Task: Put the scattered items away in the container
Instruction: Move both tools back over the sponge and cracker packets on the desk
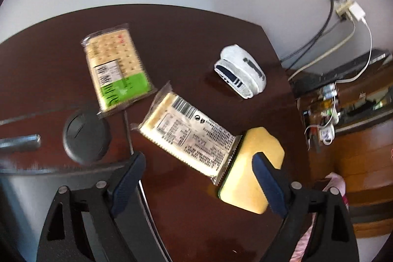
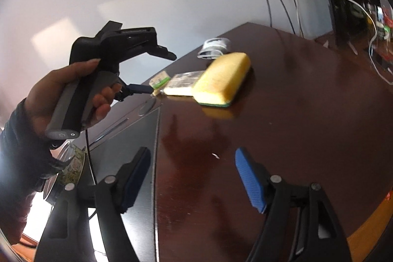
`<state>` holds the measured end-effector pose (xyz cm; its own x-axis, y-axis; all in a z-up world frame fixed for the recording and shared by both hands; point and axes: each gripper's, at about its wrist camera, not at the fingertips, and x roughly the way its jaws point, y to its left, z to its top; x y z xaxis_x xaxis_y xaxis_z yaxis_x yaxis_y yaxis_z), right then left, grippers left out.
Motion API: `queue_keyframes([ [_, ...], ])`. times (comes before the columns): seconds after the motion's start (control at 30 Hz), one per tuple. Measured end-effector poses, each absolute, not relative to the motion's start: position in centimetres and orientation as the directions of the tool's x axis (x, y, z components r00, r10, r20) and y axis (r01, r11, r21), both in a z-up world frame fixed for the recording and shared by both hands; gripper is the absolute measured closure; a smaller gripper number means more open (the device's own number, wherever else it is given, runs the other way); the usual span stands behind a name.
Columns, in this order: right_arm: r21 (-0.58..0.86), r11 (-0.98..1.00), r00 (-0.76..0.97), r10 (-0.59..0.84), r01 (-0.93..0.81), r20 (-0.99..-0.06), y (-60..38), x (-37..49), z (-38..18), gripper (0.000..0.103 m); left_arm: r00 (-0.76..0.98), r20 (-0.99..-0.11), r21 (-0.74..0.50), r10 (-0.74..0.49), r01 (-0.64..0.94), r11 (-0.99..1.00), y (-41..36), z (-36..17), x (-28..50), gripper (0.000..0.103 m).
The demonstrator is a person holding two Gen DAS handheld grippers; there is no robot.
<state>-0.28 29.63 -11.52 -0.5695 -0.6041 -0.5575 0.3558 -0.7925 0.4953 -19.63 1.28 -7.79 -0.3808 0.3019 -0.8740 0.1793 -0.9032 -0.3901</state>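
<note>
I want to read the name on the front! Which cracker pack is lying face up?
The cracker pack with the green band, farther from the left gripper. The other cracker pack, touching the yellow sponge, shows only its barcode side.

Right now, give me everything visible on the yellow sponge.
The yellow sponge is a rounded rectangular block, soft and foam-like, with a thin green scrub layer underneath, seen in the right wrist view. It lies flat on the dark wooden table, yellow face up. The end of the barcode-side cracker packet overlaps one edge. The open left claw is above it; one blue finger crosses it in view; contact unclear.
</note>
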Motion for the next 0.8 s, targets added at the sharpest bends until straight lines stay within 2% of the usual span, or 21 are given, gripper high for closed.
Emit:
queue_keyframes([
  [0.13,0.506,-0.785,-0.564,-0.613,0.357,-0.553,30.3,-0.3,-12.0,0.03,-0.353,-0.896,-0.334,0.27,0.135,-0.933,2.3,-8.3,-20.7,0.011],
  [0.4,0.525,-0.771,-0.549,-0.63,0.36,-0.549,30.9,-0.4,-12.7,0.03,-0.367,-0.926,-0.093,0.094,-0.019,-0.995,5.5,-7.3,-22.2,0.011],
  [0.47,0.531,-0.769,-0.547,-0.632,0.356,-0.549,31.2,-0.4,-12.9,0.03,-0.364,-0.929,-0.024,0.063,-0.11,-0.994,6.7,-7.3,-22.5,0.011],
  [0.63,0.538,-0.769,-0.547,-0.631,0.345,-0.551,32.0,-0.2,-13.2,0.03,-0.304,-0.95,0.018,0.07,-0.278,-0.96,7.8,-7.9,-22.8,0.011],
  [0.8,0.548,-0.768,-0.548,-0.629,0.331,-0.552,32.6,-0.3,-13.5,0.03,-0.266,-0.96,-0.022,0.088,-0.24,-0.97,6.3,-8.4,-23.3,0.011],
])
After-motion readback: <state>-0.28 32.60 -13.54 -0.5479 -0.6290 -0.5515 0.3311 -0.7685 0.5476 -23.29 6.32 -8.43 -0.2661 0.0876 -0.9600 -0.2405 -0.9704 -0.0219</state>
